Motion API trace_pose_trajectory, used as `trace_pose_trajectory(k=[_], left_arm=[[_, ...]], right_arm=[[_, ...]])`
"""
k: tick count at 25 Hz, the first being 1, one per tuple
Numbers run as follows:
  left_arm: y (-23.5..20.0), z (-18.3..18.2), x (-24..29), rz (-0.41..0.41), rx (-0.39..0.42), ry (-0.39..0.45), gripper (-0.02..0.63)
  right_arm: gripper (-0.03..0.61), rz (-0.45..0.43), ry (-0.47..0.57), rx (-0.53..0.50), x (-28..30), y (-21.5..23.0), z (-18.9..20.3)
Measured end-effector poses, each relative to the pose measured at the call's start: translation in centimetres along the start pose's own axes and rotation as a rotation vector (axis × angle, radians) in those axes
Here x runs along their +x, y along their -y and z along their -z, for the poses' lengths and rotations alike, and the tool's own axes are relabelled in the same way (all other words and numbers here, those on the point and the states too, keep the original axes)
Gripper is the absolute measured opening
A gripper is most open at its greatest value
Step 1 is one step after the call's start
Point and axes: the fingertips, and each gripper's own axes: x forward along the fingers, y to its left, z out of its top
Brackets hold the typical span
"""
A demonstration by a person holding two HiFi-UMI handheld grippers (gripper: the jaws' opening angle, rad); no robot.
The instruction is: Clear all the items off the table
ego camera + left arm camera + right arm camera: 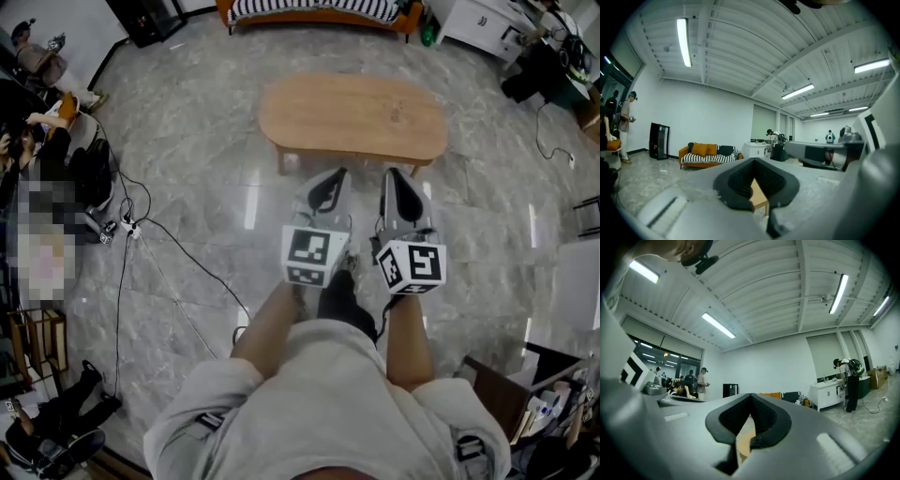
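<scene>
The oval wooden coffee table (352,117) stands on the marble floor ahead of me, and I see nothing on its top. Both grippers are held side by side just short of its near edge, pointing toward it. My left gripper (334,176) is shut with nothing in it, and so is my right gripper (395,174). In the left gripper view the left gripper (755,161) has its jaws closed, with a sliver of the table (759,197) showing through the gap. The right gripper (751,396) looks the same, with the table (742,442) behind it.
An orange sofa (319,9) with striped cushions stands beyond the table, and a white cabinet (483,23) at far right. Cables and a power strip (127,228) trail over the floor at left, where people sit. An open box (506,394) lies at lower right.
</scene>
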Motion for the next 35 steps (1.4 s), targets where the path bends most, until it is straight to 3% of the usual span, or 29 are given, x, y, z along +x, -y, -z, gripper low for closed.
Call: trace_pose_trajectory(k=[6, 15, 26, 31, 35], left_arm=[[-2.2, 0.6, 9.8, -0.022, 0.002, -0.061, 0.021], [-1.4, 1.9, 20.2, -0.03, 0.025, -0.136, 0.021], [-5.5, 1.6, 28.3, -0.043, 0.008, -0.141, 0.021], [-9.6, 2.4, 33.8, -0.021, -0.045, -0.127, 0.021], [-12.7, 0.0, 39.4, 0.015, -0.093, -0.091, 0.021]], right_arm=[[0.006, -0.016, -0.031, 0.026, 7.7, 7.0, 1.5], [0.006, -0.033, -0.068, 0.082, 14.0, 15.8, 3.7], [0.006, -0.008, -0.114, 0.114, 21.1, 20.8, 5.5], [0.006, -0.005, -0.149, 0.113, 26.3, 22.2, 6.9], [0.006, -0.004, -0.184, 0.057, 30.7, 24.5, 5.7]])
